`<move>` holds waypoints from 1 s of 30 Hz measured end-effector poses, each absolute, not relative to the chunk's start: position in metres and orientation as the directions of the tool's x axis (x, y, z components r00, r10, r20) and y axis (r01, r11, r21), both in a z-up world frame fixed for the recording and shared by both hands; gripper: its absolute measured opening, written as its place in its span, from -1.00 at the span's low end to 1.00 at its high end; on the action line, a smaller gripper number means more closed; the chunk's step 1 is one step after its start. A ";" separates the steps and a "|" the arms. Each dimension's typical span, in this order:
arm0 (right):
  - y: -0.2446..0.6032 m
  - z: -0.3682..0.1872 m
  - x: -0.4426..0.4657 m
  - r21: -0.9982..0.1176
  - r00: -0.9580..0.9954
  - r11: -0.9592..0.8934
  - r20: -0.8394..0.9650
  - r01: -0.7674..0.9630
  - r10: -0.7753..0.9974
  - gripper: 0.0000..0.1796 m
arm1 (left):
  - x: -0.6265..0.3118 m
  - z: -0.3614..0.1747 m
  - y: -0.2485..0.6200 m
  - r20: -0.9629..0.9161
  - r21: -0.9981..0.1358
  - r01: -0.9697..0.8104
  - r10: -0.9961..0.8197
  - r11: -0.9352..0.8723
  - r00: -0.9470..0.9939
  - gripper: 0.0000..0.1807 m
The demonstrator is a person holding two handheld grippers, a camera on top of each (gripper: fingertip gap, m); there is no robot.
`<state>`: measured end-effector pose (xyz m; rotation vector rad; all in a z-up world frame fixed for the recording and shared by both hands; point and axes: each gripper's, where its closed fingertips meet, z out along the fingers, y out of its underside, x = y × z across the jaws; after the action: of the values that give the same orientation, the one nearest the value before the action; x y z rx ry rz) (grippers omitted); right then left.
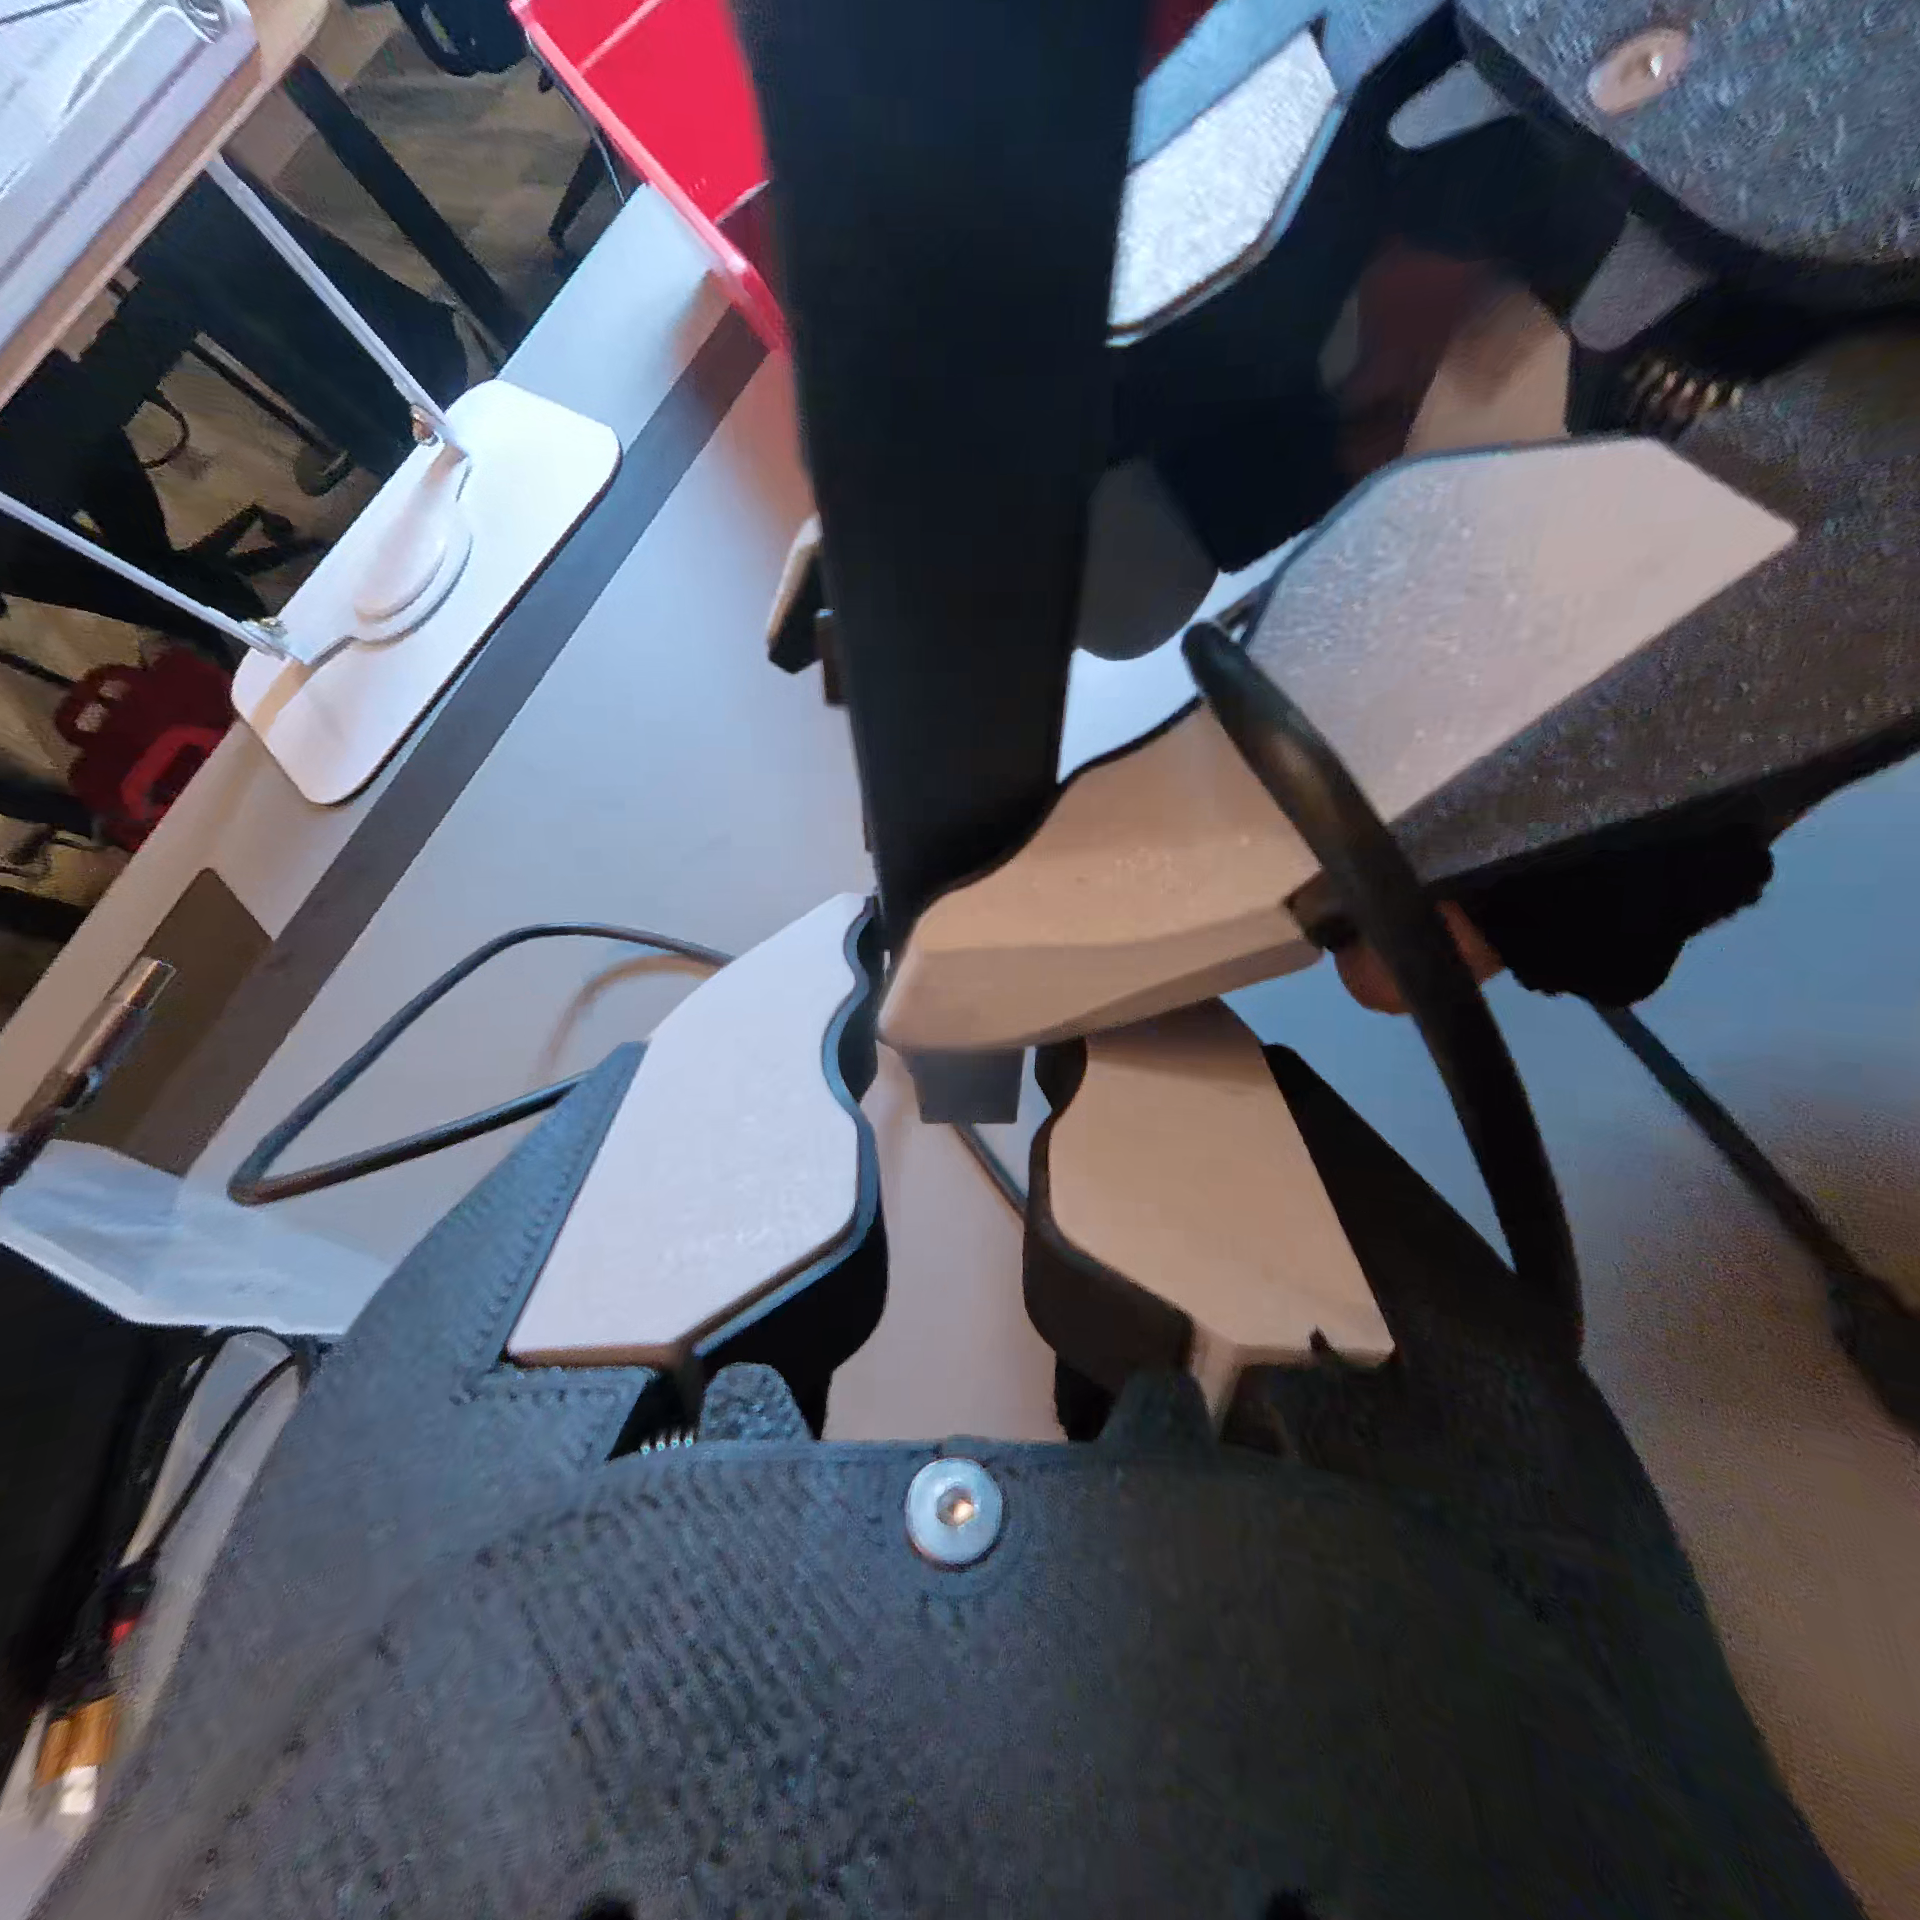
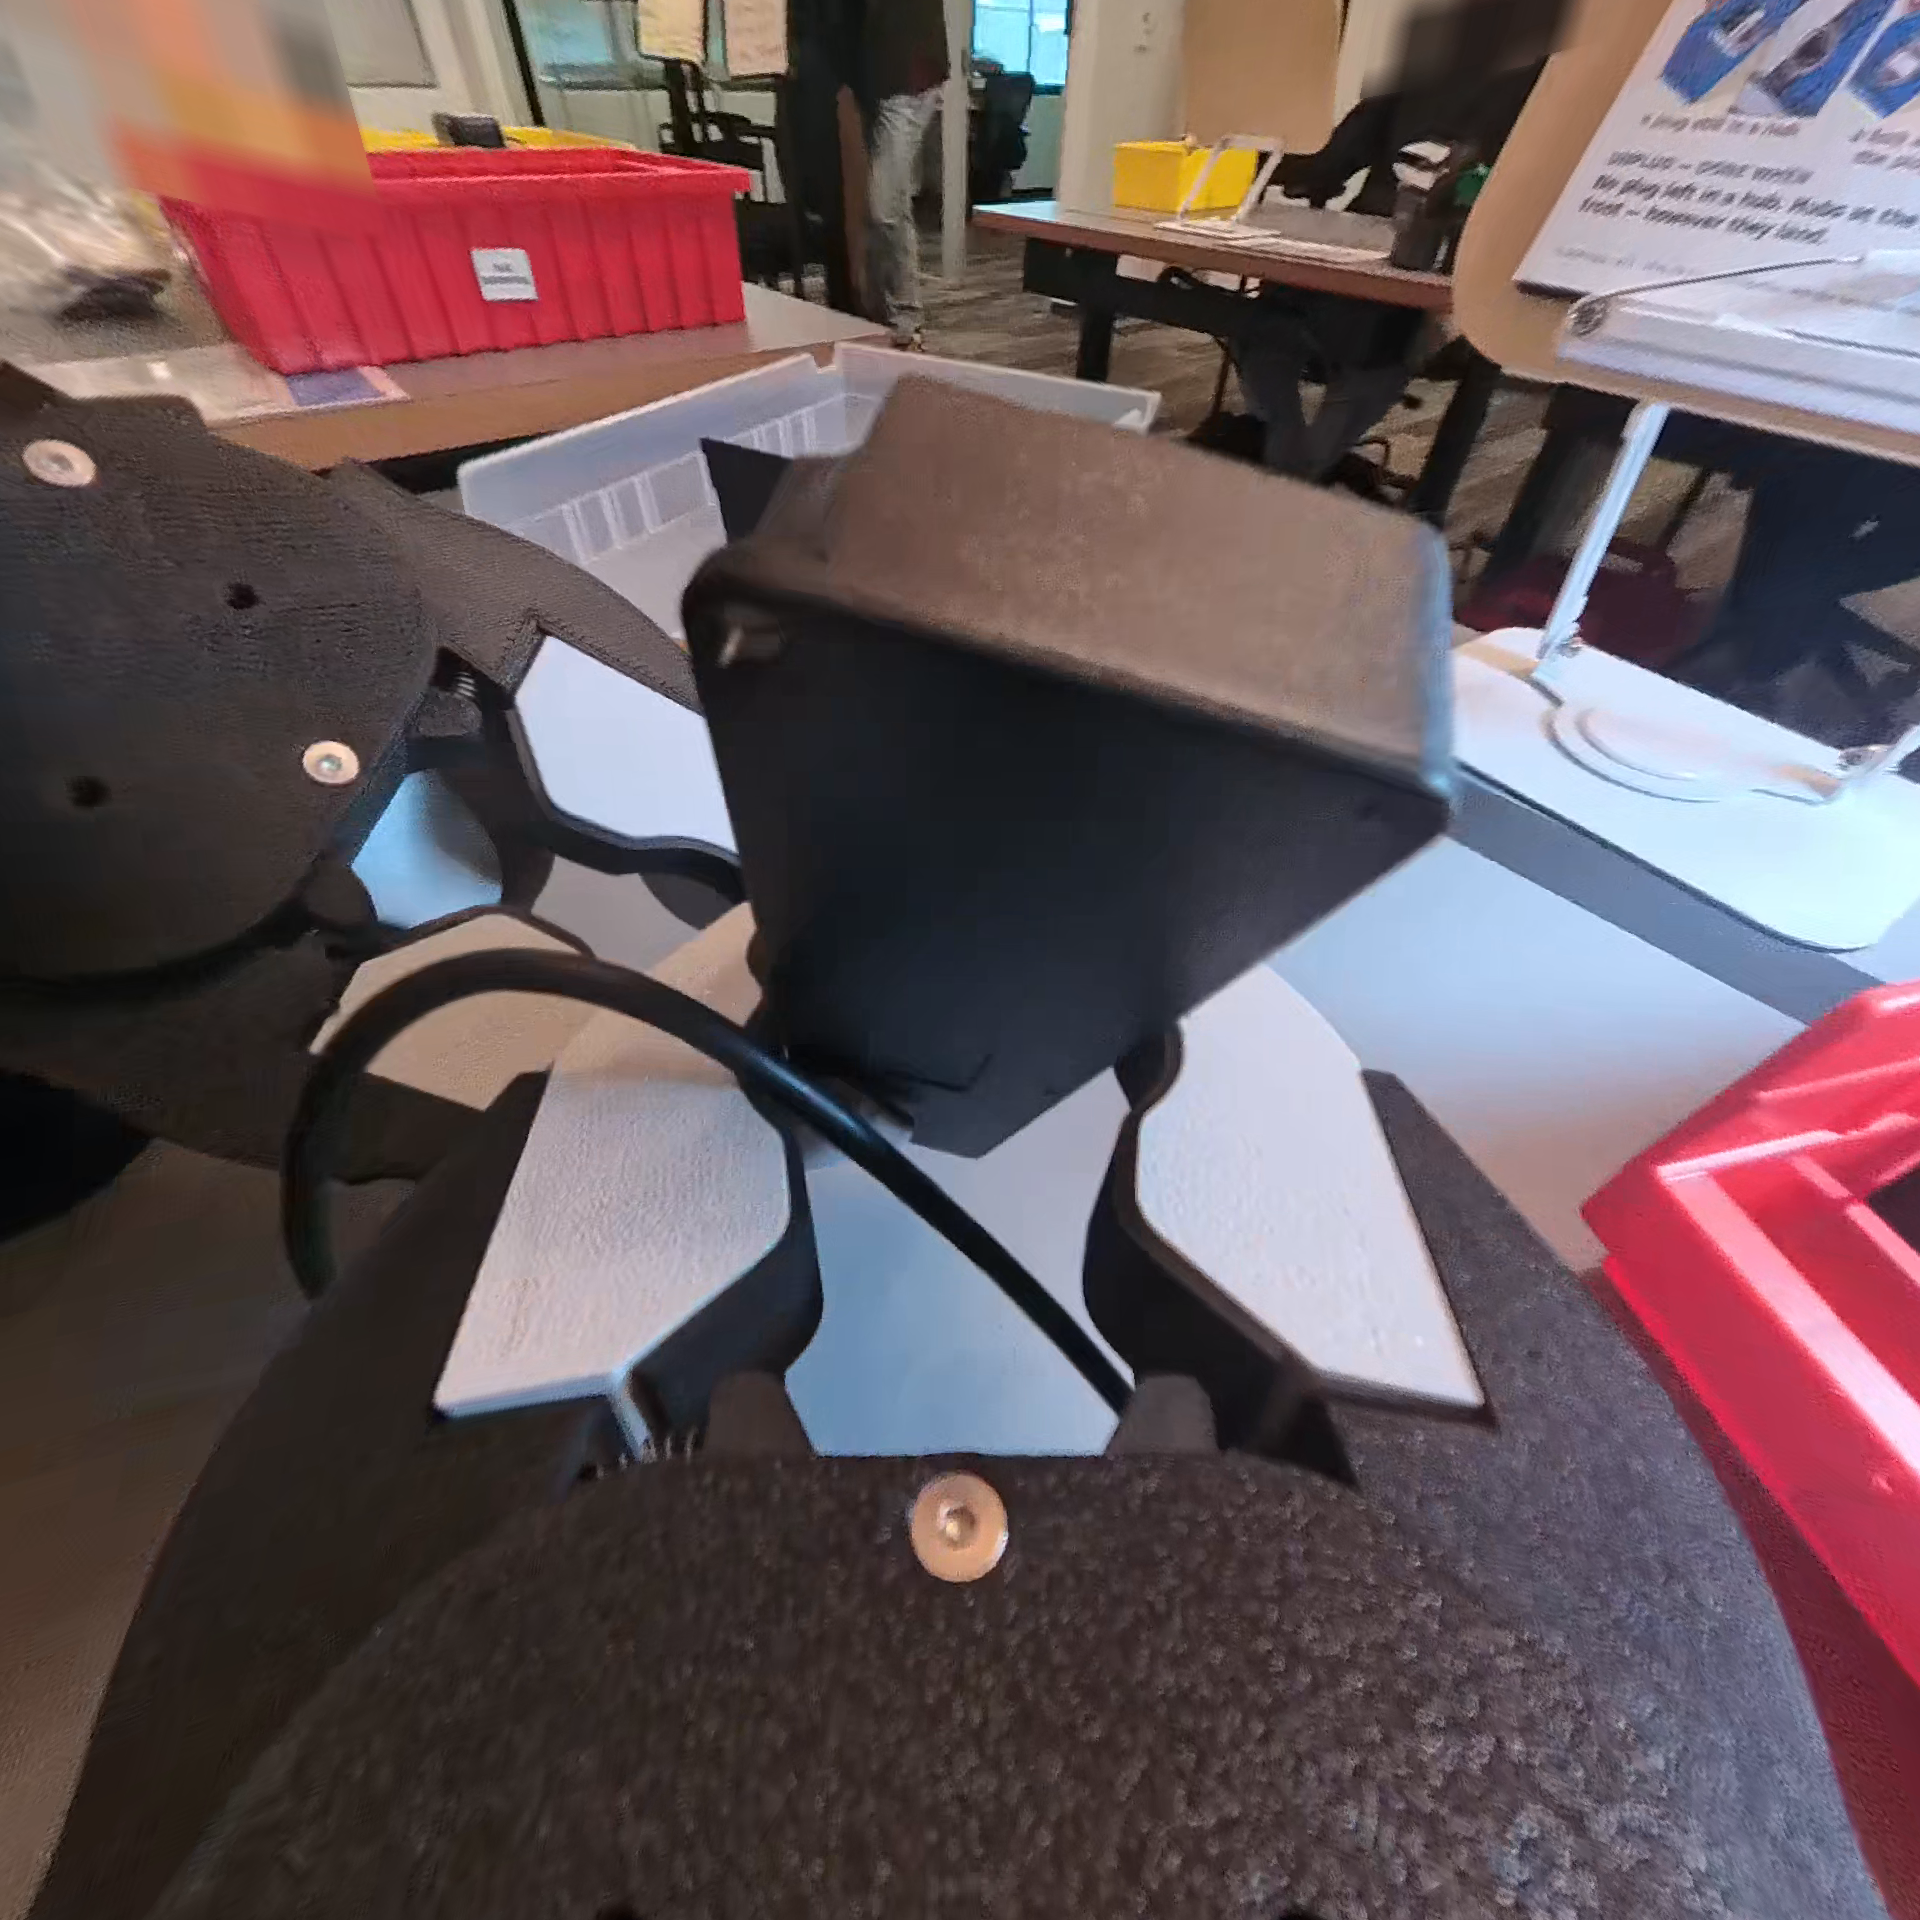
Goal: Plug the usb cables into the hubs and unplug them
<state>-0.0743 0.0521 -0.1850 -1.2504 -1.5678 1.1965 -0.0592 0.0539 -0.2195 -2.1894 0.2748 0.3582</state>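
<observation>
I have one black hub [image 2: 1060, 769] lifted off the grey table [image 2: 1538, 997], between my two grippers. My right gripper [image 2: 966, 1081] looks clamped on the hub's near, lower end, where one black cable [image 2: 914, 1143] runs out across the gap between the fingers. My left gripper [image 1: 951, 1049] reaches in from the left with its fingers apart around a small grey plug [image 1: 966, 1086]; whether they press on it I cannot tell. I judge the job is mid-way: one plug is at a port, going in or coming out. Counting: one hub, one more cable [image 1: 416, 1049] slack on the table at far left, two red bins [image 2: 468, 260], one white tray [image 2: 644, 488]
</observation>
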 end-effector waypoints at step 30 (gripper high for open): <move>0.010 -0.119 0.014 -0.965 -0.856 -0.254 -0.074 -0.068 0.511 -0.35 | 0.049 -0.204 0.032 0.081 -0.942 -0.150 -0.637 -0.300 0.767 -0.37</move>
<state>0.0141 0.0100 -0.1186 -0.5365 -1.6340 2.1614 0.0486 0.0324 -0.2044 -1.8430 0.6056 -0.5430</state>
